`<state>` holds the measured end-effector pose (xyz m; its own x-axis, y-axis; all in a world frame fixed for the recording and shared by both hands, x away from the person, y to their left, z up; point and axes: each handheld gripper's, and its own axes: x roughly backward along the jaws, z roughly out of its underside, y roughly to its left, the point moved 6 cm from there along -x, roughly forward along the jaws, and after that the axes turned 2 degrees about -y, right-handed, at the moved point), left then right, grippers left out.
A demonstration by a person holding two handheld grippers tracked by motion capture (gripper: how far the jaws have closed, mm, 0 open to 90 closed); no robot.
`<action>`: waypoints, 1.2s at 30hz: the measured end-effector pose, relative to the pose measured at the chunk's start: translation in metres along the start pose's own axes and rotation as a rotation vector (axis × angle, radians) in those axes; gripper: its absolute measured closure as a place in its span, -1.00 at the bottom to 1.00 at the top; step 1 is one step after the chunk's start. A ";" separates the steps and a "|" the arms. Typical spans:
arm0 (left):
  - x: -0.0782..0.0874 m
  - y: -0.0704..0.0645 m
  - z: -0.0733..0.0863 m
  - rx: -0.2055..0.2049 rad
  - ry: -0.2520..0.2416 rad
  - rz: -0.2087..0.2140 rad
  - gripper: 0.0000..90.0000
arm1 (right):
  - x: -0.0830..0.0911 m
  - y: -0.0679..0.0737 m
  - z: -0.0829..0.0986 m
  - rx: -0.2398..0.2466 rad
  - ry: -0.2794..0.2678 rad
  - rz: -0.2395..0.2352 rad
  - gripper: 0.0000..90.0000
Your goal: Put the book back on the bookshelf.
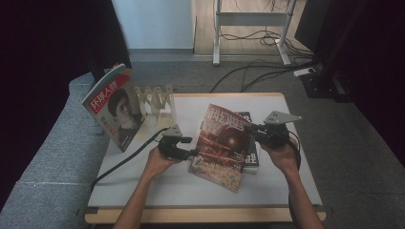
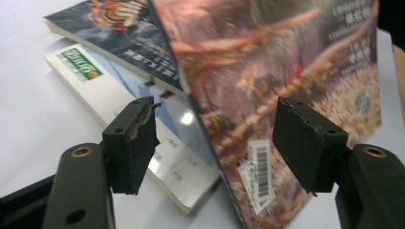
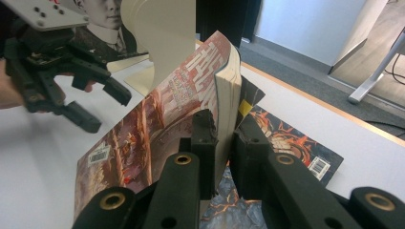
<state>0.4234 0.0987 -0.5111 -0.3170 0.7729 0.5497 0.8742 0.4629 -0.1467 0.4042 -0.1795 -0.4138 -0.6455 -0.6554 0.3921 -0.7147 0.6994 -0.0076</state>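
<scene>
The red magazine (image 3: 157, 124) is clamped by the right claw (image 3: 222, 143). The left claw (image 2: 215, 143), jaws spread, should be closed squarely over its spine before lifting.

Left gripper (image 1: 190, 153) held low with jaws spread wide, right gripper (image 1: 249, 129) raised, jaws clamped together

red-orange magazine (image 1: 223, 146), black hand-held grippers, white table (image 1: 282, 164)
</scene>
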 end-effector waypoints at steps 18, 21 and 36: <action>-0.017 0.000 0.007 0.029 -0.002 0.092 0.02 | 0.000 0.010 -0.013 0.037 -0.031 -0.035 0.78; -0.016 -0.002 0.008 0.021 0.006 0.110 0.18 | 0.000 0.012 -0.015 0.041 -0.036 -0.041 0.78; 0.003 -0.013 0.005 -0.041 0.028 0.072 0.57 | 0.002 0.012 -0.017 0.040 -0.045 -0.046 0.79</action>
<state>0.4095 0.0974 -0.5115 -0.2428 0.7906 0.5622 0.9087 0.3882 -0.1534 0.3986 -0.1673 -0.3977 -0.6226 -0.6992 0.3513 -0.7535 0.6569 -0.0279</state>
